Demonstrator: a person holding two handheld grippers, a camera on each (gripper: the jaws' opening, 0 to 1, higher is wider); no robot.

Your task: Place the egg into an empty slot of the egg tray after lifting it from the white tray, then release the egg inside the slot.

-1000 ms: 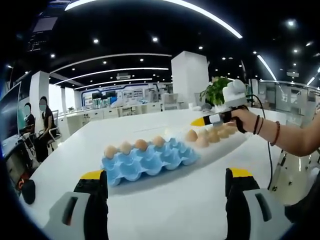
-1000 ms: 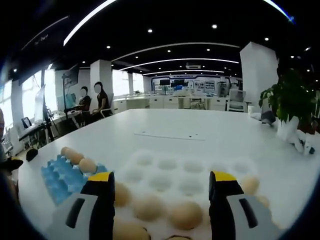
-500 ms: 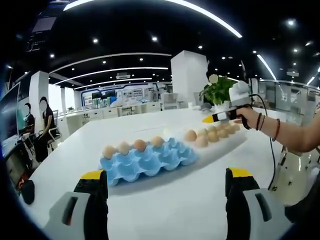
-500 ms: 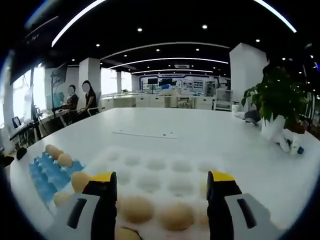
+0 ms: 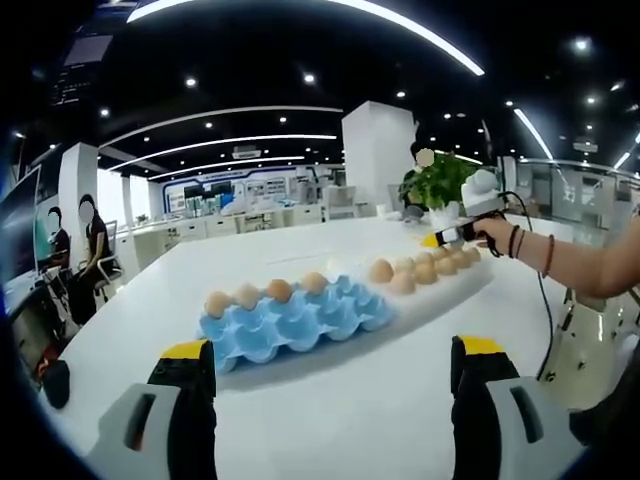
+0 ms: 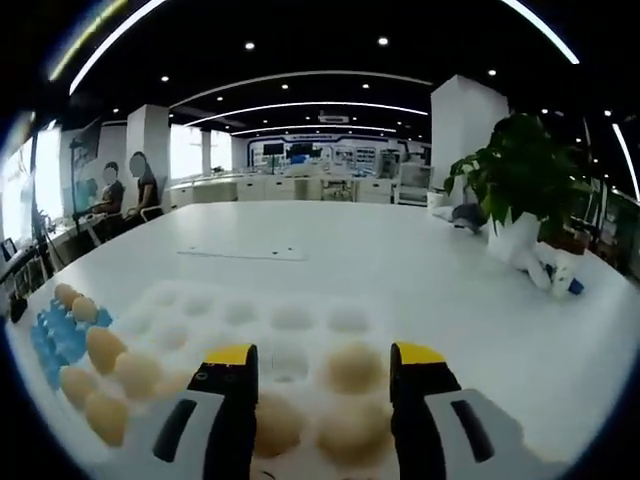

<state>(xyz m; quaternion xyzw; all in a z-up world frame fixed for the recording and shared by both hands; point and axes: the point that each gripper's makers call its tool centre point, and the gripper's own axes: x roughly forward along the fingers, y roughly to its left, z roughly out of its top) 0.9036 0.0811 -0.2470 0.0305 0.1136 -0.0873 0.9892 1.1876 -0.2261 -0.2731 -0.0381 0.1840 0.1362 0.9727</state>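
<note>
Yellow-tipped black jaws of the left gripper [image 5: 335, 375] stand wide apart with nothing between them, hovering low over the bare white tabletop [image 5: 350, 420] short of the trays; parked, probably to stay out of the way. Just beyond it sits the blue moulded egg tray [image 5: 295, 322], four brown eggs along its far row, near slots empty, so plenty of free targets. Touching or just beside its right end is the white dimpled tray [image 5: 455, 283] with a row of brown eggs. Farther right, a person's hand with wrist bands holds the right gripper [image 5: 450, 236] over the white tray's far end. In the right gripper view, the right gripper [image 6: 322, 370] has its jaws apart, nothing clamped, aimed down at the white tray [image 6: 290, 318]. A brown egg [image 6: 354, 365] lies in a dimple between the jaws, slightly toward the right jaw, and two more sit lower by the jaw bases; cannot tell which one is the pick. More eggs line the left edge, next to the blue tray's corner [image 6: 55, 340]. Judgement: pick step, approach stage, no egg lifted yet; next needs a gentle close on one egg. Risk: cracking or nudging neighbours. Far back, a potted green plant [image 6: 520, 190] stands on the table.
</note>
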